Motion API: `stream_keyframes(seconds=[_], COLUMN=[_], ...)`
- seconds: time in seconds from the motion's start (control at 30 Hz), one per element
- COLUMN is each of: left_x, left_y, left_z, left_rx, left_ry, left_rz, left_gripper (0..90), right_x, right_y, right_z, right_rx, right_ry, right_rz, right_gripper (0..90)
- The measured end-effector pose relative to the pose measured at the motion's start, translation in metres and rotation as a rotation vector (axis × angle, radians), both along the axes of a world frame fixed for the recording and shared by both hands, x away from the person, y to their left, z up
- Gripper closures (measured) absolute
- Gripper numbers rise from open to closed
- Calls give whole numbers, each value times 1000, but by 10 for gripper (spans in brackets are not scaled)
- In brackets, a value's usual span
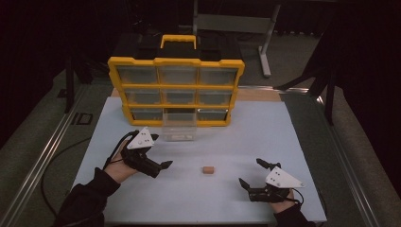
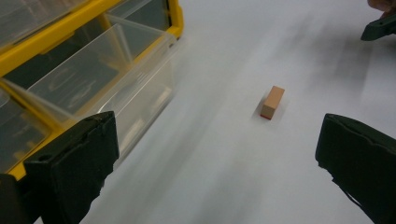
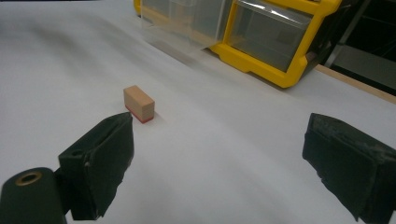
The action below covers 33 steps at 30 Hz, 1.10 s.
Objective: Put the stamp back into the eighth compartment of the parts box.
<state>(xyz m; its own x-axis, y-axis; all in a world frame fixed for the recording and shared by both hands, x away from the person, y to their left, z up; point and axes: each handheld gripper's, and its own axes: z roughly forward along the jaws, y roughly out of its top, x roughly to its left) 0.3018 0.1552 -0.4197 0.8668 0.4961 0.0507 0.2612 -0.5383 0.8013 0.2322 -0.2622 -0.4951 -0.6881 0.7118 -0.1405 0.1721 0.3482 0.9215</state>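
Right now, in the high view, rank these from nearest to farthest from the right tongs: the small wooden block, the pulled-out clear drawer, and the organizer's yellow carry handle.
1. Small wooden block: on the white mat, just left of the right tongs.
2. Pulled-out clear drawer: farther back and left, bottom middle of the organizer.
3. Yellow carry handle: atop the organizer, farthest back.

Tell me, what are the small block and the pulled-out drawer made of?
The block looks like pale, matte wood with a thin red layer along its base, perhaps rubber or paint; the grain is too small to confirm. The drawer seems clear, glossy plastic: the cabinet frame shows through its walls, and they catch faint reflections.
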Motion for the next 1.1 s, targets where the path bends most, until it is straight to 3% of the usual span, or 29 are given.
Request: stream_keyframes(seconds=[0.33,1.1], left_x=[0,4], left_y=[-19,-61], left_z=[2,-2], left_rx=[17,19], left_ry=[-16,-8], left_rz=[-70,-220], left_gripper=[0,0], right_x=[0,0], right_y=[0,-1], right_z=[0,0], right_rx=[1,-14], right_ry=[1,-5], right_rz=[0,11], right_gripper=[89,89])
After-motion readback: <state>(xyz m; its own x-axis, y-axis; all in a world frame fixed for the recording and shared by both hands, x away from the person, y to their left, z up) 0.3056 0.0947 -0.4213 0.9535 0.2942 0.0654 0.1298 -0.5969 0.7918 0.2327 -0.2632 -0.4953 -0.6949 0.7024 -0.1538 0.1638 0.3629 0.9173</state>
